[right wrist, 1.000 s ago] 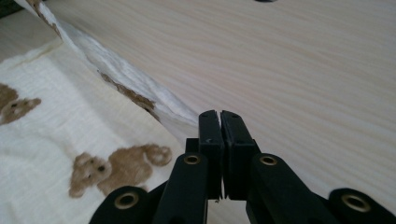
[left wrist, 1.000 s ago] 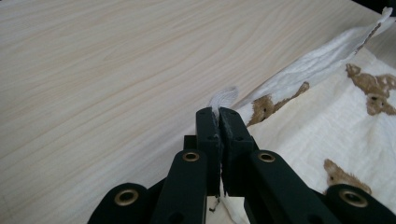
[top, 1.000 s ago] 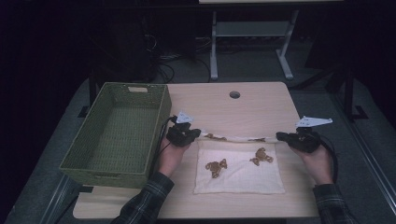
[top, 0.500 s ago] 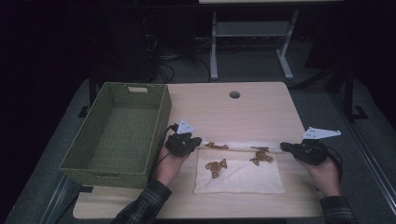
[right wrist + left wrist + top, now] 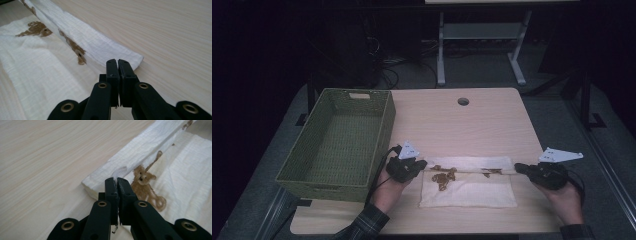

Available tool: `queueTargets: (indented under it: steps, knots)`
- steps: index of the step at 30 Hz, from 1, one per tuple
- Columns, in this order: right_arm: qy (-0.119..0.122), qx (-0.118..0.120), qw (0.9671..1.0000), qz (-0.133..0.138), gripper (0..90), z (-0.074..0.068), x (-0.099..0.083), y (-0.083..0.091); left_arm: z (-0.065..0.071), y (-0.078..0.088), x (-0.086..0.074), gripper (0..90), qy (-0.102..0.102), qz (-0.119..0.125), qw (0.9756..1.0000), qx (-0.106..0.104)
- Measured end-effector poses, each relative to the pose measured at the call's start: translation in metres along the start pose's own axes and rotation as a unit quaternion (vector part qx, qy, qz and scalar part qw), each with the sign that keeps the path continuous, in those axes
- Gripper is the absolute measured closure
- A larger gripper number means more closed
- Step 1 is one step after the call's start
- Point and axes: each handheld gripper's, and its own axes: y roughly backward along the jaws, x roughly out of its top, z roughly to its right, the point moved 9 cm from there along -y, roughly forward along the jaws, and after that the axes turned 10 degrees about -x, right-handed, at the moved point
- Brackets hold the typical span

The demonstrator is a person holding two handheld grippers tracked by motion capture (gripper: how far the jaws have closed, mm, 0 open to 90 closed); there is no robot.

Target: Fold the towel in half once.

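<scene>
A white cloth printed with brown bears lies near the table's front edge, its far edge rolled back over itself. My left gripper is at the fold's left end, shut on a pinch of the cloth; a white tuft shows between the tips of the left gripper. At the fold's right end my right gripper is shut too. In the right gripper view the tips of the right gripper sit closed at the corner of the lifted cloth. A hand holds each gripper from below.
A green woven basket stands empty along the table's left side, close to my left hand. The bare wooden tabletop stretches behind the cloth, with a round cable hole near the far edge. A metal stand is on the floor beyond.
Both grippers have moved toward the table's near edge, drawing the cloth's far edge back over itself. The visible flat part is shorter and the bears are partly covered.
</scene>
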Motion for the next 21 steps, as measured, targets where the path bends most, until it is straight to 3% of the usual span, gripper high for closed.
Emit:
queueTargets:
  steps: [8, 21]
  knots:
    - [0.007, 0.006, 0.9999, 0.005, 87.6, -0.013, -0.009, 0.012, 0.014, 0.011, -0.011, 87.2, -0.013, -0.006, 0.9999, -0.010]
    - [0.025, 0.014, 0.9996, -0.003, 87.5, -0.034, -0.028, 0.026, 0.033, 0.018, -0.034, 87.2, -0.014, -0.025, 0.9988, -0.039]
